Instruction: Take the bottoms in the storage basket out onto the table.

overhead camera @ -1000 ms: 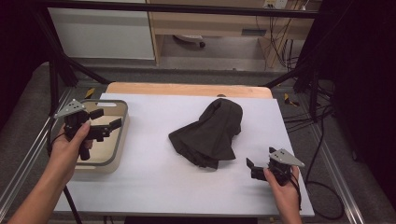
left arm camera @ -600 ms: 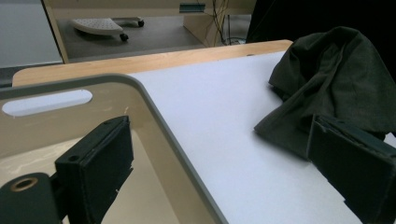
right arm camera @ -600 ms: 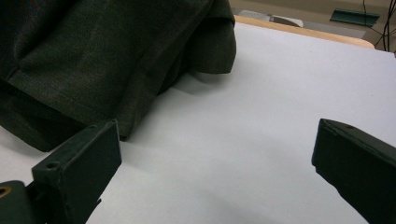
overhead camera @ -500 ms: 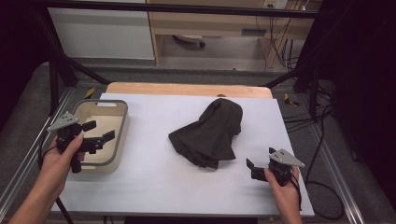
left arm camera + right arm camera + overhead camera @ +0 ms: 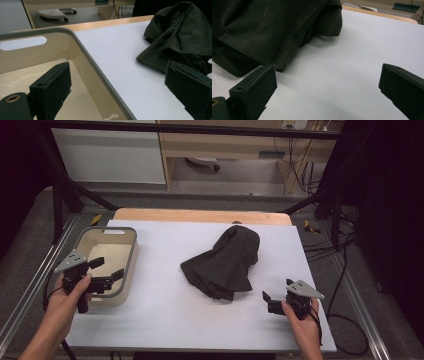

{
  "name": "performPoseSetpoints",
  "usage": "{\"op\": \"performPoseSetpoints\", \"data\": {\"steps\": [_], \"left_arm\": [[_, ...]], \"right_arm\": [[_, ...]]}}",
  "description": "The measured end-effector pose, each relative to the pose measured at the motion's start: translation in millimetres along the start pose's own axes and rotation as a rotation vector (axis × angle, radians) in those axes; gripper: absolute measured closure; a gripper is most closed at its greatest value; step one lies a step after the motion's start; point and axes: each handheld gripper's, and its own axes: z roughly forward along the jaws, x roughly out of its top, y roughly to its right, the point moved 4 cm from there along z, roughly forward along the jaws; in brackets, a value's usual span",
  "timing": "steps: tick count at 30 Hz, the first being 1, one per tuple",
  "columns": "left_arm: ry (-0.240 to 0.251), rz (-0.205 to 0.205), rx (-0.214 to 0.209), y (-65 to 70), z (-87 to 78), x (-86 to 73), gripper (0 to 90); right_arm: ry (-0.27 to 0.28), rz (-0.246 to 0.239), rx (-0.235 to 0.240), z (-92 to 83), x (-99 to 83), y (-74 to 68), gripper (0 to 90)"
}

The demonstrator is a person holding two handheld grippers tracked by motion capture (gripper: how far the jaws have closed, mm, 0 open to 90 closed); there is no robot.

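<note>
Starting big: white-topped desk (image 5: 165, 315) with a bare wooden strip along its far edge, carrying everything here.

Crumpled dark olive-grey cloth garment (image 5: 224, 262) lies heaped just right of desk centre, nearer the far edge than the near one. It is bunched with a folded hem facing the near right corner, so the easiest grab point looks like that low edge, seen close in the right gripper view (image 5: 274, 37).

Cream plastic bin with grey rim (image 5: 131, 251) sits at the left edge, empty as far as I can see. Likely the drop target for the cloth, which would explain why it sits clear of the pile.

Left tongs (image 5: 106, 271), held in the left hand, hover at the bin's near right rim, jaws apart and holding nothing. In the left gripper view one jaw hangs inside the bin, the other outside, over the desk top, both aimed toward the garment (image 5: 180, 37).

Right tongs (image 5: 268, 302) rest near the near right corner, jaws wide apart, empty, pointing at the hem with a short gap of bare desk between. Looks staged for a pinch on that hem.
</note>
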Motion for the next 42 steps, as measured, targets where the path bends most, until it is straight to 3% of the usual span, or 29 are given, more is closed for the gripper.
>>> {"op": "performPoseSetpoints", "data": {"steps": [4,8,16,19,32,42], "left_arm": [[-0.011,-0.003,-0.019,5.9,2.7,-6.9,6.7],[-0.021,0.044,-0.003,10.8,3.1,-9.1,6.7],[-0.023,0.060,-0.004,17.9,2.1,-14.9,6.7],[-0.031,0.083,-0.002,20.3,2.2,-17.6,6.6],[-0.046,0.082,0.004,15.2,2.1,-34.3,6.5],[-0.051,0.122,0.017,16.7,3.0,-40.1,6.3]], "right_arm": [[-0.006,0.000,0.001,0.3,-0.4,-0.3,2.2],[-0.010,-0.002,0.002,0.4,-0.5,-1.3,2.1],[-0.018,-0.007,0.007,1.3,-1.2,-2.2,2.2],[-0.020,-0.006,0.009,1.6,-1.2,-2.7,2.1],[-0.031,-0.018,0.013,3.2,-2.1,-4.4,2.1],[-0.039,-0.021,0.019,3.9,-2.6,-5.4,2.2]]}}
